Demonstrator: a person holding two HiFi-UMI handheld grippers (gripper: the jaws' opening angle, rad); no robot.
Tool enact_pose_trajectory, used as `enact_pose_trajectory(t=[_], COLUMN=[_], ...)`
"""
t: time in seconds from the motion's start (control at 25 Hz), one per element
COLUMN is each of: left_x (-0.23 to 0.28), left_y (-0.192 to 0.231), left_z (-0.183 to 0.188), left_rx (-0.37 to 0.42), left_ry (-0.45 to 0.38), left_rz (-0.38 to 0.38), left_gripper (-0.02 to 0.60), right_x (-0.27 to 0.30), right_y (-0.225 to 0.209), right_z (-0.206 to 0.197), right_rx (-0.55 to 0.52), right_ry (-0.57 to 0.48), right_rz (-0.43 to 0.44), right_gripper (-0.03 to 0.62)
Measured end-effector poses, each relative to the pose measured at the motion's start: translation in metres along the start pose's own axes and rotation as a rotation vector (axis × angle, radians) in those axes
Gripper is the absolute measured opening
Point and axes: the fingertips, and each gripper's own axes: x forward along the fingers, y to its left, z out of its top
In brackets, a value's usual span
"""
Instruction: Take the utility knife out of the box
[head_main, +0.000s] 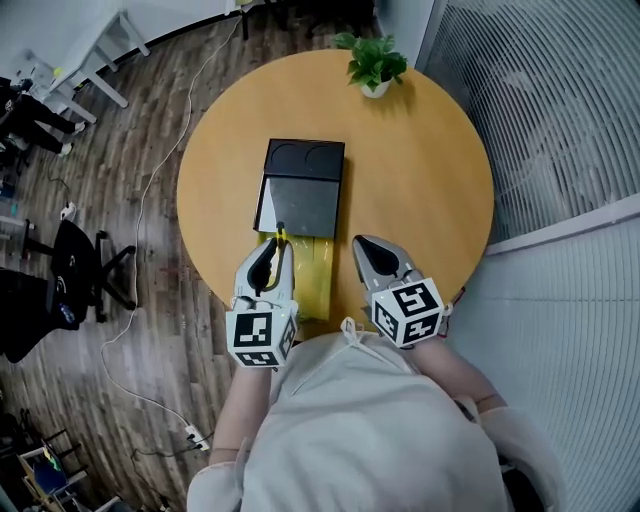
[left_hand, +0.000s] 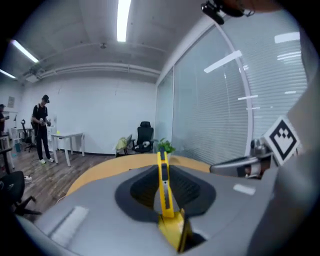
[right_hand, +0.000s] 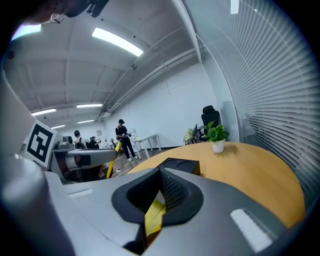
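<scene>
Left gripper (head_main: 275, 250) clamps the slim yellow utility knife (left_hand: 164, 182) above the desk's (head_main: 430, 180) near edge, right gripper (head_main: 368, 250) pinching the yellow box (head_main: 312, 280); it looks light, stiff, slick, so grip its flat sides, clear of the blade.

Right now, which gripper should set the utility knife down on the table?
Left. The left gripper grips the utility knife, up above the table; the right gripper has a yellow piece between its jaws.
</scene>
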Motion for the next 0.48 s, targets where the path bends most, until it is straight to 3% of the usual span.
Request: enact_pose_trajectory(t=[0.12, 0.48], left_x=[-0.009, -0.013], left_y=[-0.004, -0.008], left_z=[0.016, 0.015], left_rx=[0.012, 0.021], left_ry=[-0.046, -0.054], left_rz=[-0.005, -0.017], left_gripper=[0.066, 0.066], right_x=[-0.009, -0.015], right_y=[0.001, 0.003], right_z=[0.009, 0.006], right_rx=[-0.01, -0.021], right_ry=[-0.024, -0.025], right_rz=[-0.016, -0.034], right_gripper=[-0.002, -0.002])
